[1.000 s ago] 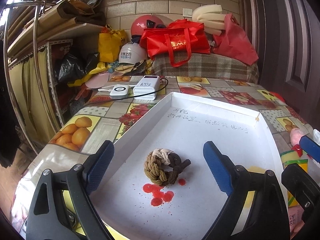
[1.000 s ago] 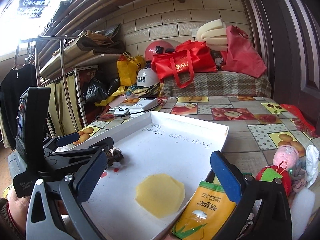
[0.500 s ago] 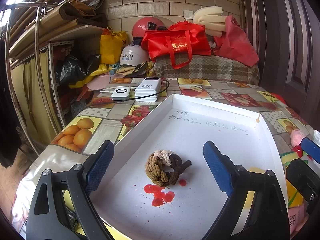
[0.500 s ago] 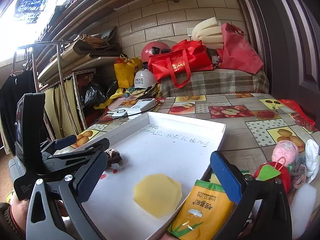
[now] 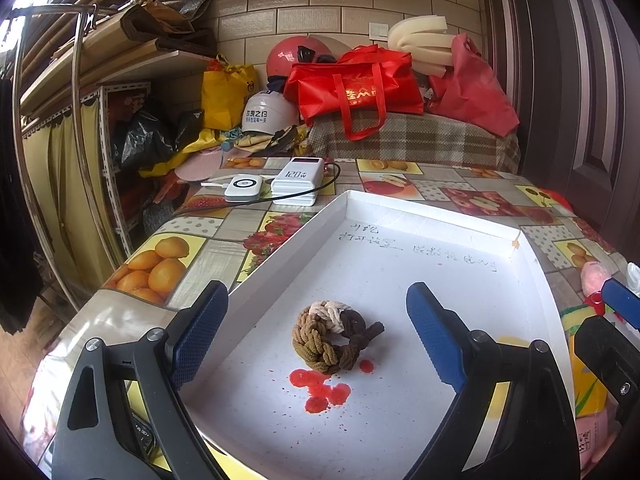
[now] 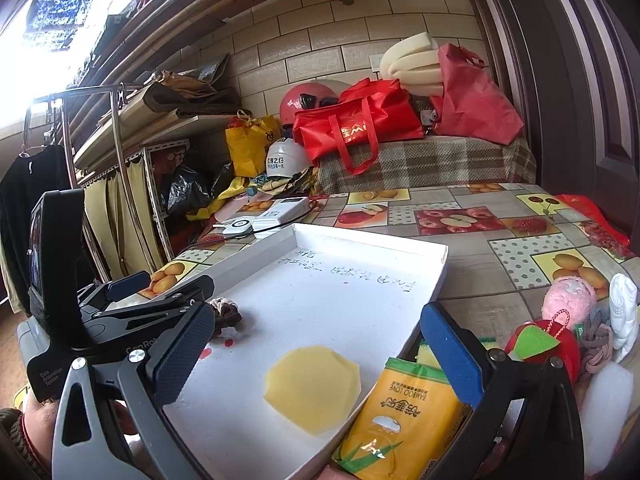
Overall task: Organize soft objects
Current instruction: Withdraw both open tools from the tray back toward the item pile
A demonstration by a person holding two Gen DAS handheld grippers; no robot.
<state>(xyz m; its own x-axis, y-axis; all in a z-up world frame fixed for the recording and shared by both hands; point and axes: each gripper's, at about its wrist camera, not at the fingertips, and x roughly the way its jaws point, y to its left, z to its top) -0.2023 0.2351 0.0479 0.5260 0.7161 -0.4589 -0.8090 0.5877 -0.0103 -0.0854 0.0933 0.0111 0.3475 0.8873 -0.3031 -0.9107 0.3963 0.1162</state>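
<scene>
A braided brown, beige and dark rope ring (image 5: pixel 332 336) lies in the white tray (image 5: pixel 440 216), just ahead of my open, empty left gripper (image 5: pixel 318 336). It shows partly hidden in the right wrist view (image 6: pixel 224 312). My right gripper (image 6: pixel 316 354) is open and empty above the tray's (image 6: pixel 372 240) near right part, over a yellow flat pad (image 6: pixel 312 388) and a yellow tissue pack (image 6: pixel 400 412). A pink plush (image 6: pixel 568 300), a red apple toy (image 6: pixel 548 348) and white soft pieces (image 6: pixel 624 312) lie on the table at right.
Red stains (image 5: pixel 320 384) mark the tray floor. Two white power banks (image 5: pixel 296 186) with a cable lie beyond the tray. Helmets, a red bag (image 5: pixel 356 88) and other clutter stand at the back. A metal rack (image 5: pixel 80 120) stands at left.
Both grippers have drifted slightly; the views rose a little. The rope ring and other objects have not moved. Both grippers stay open.
</scene>
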